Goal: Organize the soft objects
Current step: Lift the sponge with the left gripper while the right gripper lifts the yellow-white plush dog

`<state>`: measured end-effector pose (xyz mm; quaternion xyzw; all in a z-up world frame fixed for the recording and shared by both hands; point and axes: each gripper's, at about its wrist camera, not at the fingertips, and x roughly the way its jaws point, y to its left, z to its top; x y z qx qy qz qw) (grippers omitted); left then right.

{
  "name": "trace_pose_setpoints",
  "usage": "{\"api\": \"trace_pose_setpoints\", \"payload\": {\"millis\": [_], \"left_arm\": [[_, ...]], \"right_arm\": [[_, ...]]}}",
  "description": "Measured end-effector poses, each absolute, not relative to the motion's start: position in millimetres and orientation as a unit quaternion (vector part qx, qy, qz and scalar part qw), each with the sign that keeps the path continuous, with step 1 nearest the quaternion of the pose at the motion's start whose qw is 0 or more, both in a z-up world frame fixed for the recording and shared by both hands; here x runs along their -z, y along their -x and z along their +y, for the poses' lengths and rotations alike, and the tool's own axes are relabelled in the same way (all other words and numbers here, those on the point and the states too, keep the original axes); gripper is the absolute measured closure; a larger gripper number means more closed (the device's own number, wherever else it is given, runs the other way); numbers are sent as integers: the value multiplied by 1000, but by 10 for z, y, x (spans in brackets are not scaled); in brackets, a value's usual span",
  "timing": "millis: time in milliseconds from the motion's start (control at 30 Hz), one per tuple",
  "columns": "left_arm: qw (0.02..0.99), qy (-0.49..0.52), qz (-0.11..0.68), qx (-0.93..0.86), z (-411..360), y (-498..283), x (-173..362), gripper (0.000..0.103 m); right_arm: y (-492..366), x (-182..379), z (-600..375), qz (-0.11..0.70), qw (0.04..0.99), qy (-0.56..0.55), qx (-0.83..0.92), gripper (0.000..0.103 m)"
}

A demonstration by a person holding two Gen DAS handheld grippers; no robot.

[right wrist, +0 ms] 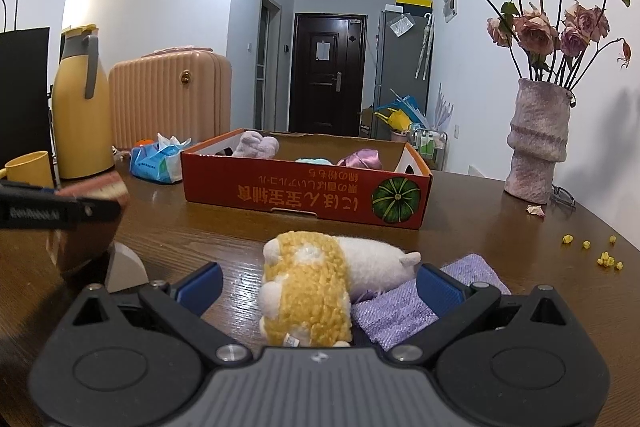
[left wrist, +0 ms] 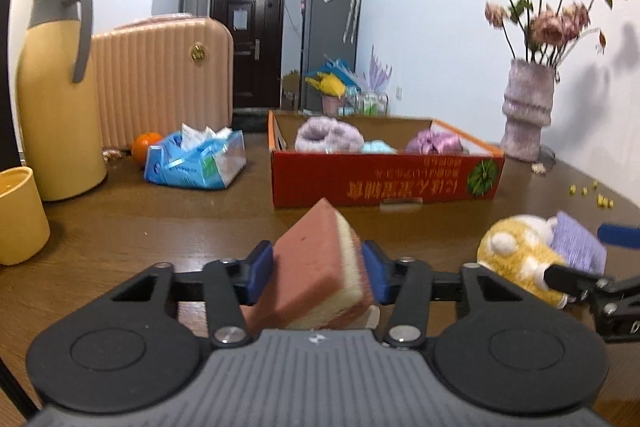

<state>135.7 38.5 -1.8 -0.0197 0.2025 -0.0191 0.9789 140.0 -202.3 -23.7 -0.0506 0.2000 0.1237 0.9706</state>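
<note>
My left claw [left wrist: 318, 273] clamps the pink-and-cream sponge [left wrist: 316, 267], tilted, above the near table [left wrist: 160, 223]. My right claw [right wrist: 320, 285] stands wide around the yellow-and-white plush [right wrist: 308, 291], whose right side lies on a purple cloth [right wrist: 400, 307]; that claw's right pad touches the cloth. The red box [right wrist: 304, 193] sits farther back, holding fluffy lilac, blue and purple pieces.
</note>
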Motion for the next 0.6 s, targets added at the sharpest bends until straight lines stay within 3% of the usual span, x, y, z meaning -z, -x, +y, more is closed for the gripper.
{"api": "trace_pose_setpoints", "payload": {"millis": [300, 600], "left_arm": [[991, 25, 129, -2, 431, -1115, -154, 61], [992, 28, 123, -5, 442, -1097, -166, 61]], "right_arm": [[-1450, 259, -1990, 212, 968, 57, -122, 0], [-1597, 304, -1921, 237, 961, 55, -129, 5]]}}
